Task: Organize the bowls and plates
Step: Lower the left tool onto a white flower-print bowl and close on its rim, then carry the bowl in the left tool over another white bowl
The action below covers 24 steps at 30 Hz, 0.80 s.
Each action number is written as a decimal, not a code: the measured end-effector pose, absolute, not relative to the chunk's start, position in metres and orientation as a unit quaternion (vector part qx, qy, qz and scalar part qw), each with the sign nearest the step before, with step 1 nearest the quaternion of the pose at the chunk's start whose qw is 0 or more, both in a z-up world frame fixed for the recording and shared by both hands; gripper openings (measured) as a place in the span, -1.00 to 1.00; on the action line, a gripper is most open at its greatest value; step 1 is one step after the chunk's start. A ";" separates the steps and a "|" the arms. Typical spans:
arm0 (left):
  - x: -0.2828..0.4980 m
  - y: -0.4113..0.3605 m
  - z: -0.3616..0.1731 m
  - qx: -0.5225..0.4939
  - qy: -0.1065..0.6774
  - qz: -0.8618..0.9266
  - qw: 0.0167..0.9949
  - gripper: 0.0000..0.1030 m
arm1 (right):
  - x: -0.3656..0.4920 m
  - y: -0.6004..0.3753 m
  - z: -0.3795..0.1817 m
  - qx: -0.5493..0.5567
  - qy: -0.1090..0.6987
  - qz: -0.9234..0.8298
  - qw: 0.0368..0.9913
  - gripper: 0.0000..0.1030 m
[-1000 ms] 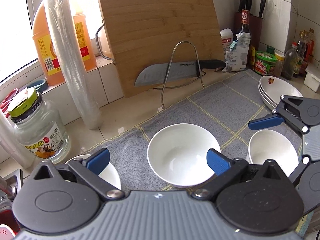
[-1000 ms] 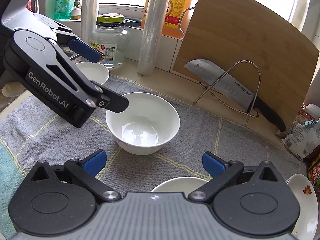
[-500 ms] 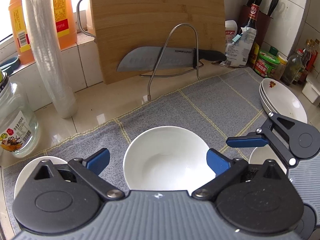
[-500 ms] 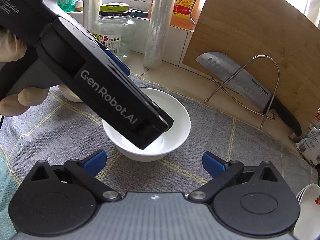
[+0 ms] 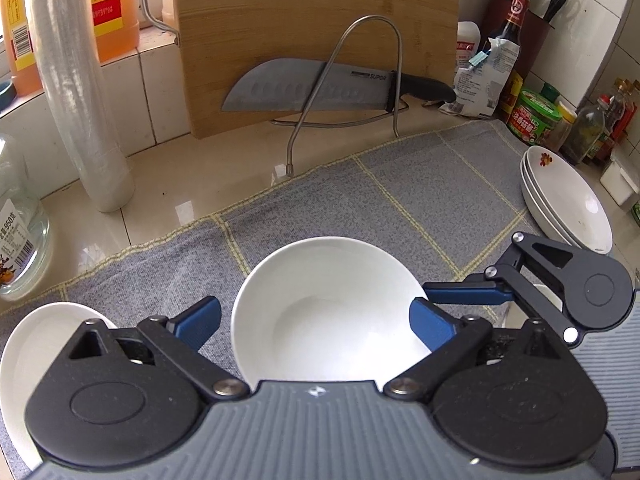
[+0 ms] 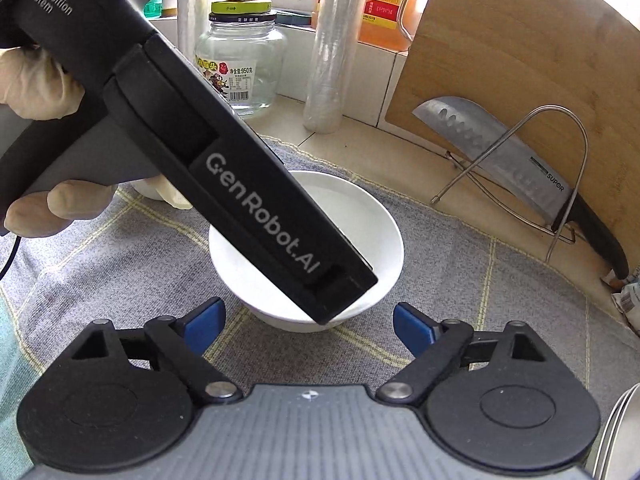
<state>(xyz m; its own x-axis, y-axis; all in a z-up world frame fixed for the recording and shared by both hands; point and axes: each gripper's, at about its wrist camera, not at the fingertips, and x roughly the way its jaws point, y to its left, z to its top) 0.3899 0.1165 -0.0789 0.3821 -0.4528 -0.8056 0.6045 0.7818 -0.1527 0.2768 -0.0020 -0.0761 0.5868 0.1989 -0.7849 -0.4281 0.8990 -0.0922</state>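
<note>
1. Kitchen counter, mid-sort: the left gripper (image 5: 314, 318) has come down over the middle bowl (image 5: 328, 308) since a sec ago; the bowl now sits much nearer the lens, its rim between the blue pads (image 5: 430, 322); jaws have just been closing but stand wide, no pad visibly pressing, nothing held.
2. The right gripper (image 6: 308, 320) has also been narrowing; jaws part-open & empty, only the grey mat (image 6: 120, 256) between its fingertips; the bowl it seems aimed at is out of its own view, hidden at 3 o'clock in the left view.
3. Meaning, by my read: both tools are setting up a pick; stacking not yet begun.
4. Pose: both point steeply down; a gloved hand (image 6: 44, 84) grips the left tool at 9–10 o'clock in the right view, its body crossing over the middle bowl.
5. Elsewhere: a third bowl (image 5: 36, 344) at 8 o'clock; stacked plates (image 5: 568, 200) at 3 o'clock, well apart; knife (image 5: 320, 88) on its rack at 12.
</note>
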 end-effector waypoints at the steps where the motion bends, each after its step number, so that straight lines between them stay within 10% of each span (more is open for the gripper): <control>1: 0.391 0.116 -0.079 0.084 0.457 -0.320 0.826 0.90 | 0.277 -0.002 -0.076 -0.136 0.419 0.179 0.880 0.74; 24: 0.400 0.118 -0.081 0.065 0.472 -0.331 0.814 0.58 | 0.283 -0.001 -0.076 -0.128 0.415 0.186 0.882 0.65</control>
<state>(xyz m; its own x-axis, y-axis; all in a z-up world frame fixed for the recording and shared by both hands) 0.4001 0.1177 -0.0806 0.3342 -0.4777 -0.8125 0.6009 0.7721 -0.2067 0.2825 -0.0008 -0.0759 0.5868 0.2228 -0.7785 -0.4343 0.8980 -0.0703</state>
